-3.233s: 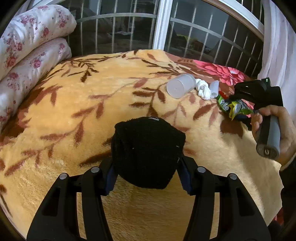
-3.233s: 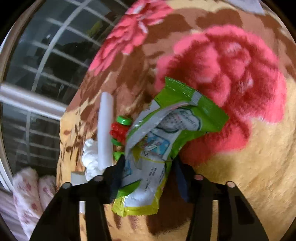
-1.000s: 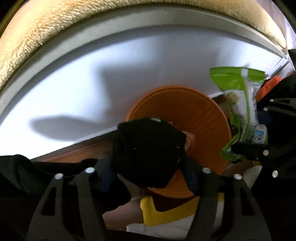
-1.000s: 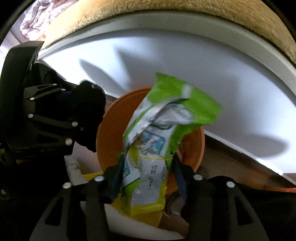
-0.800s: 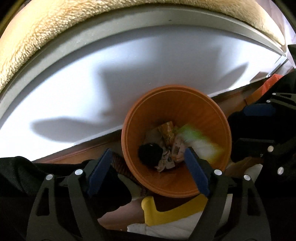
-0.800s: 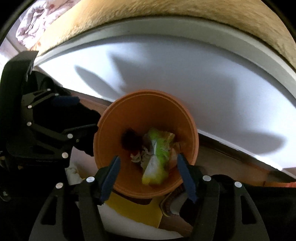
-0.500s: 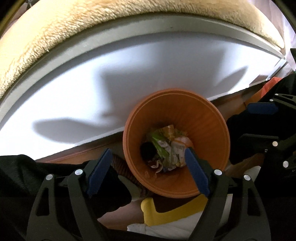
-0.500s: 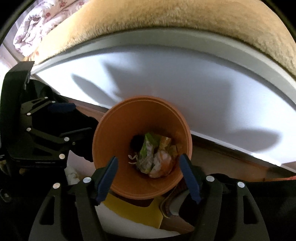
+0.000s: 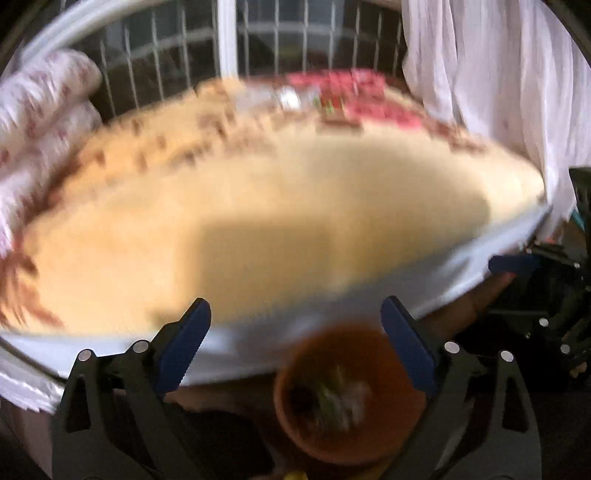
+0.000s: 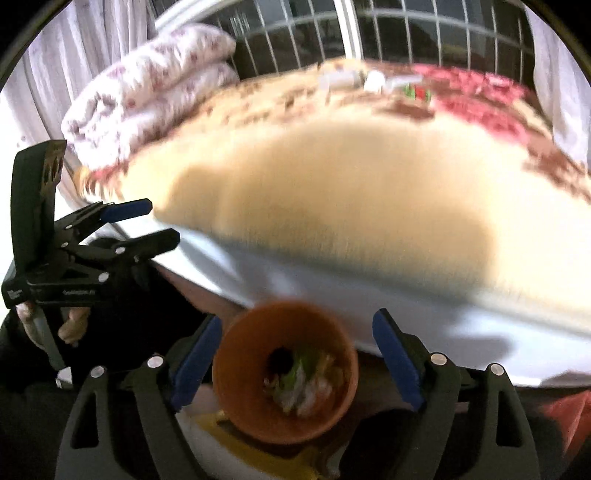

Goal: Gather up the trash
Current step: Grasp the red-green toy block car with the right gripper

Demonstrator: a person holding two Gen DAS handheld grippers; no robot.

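An orange bin (image 10: 284,373) stands on the floor beside the bed, holding a green wrapper (image 10: 295,369) and a black lump (image 10: 279,356); it shows blurred in the left wrist view (image 9: 347,398). My left gripper (image 9: 295,332) is open and empty; it also shows at the left of the right wrist view (image 10: 147,221). My right gripper (image 10: 297,343) is open and empty above the bin. More trash lies far across the blanket: a white cup (image 10: 338,79), a white wad (image 10: 375,81), a small red and green item (image 10: 417,92).
The bed with a tan leaf-pattern blanket (image 10: 351,206) fills the middle. Folded floral quilts (image 10: 147,92) lie at its far left. A barred window (image 10: 388,29) is behind, white curtains (image 9: 498,92) at the right. Both views are motion-blurred.
Both grippers let go over the bin; the black lump and green wrapper dropped in. Both cameras have since swung up from the bin toward the bed.
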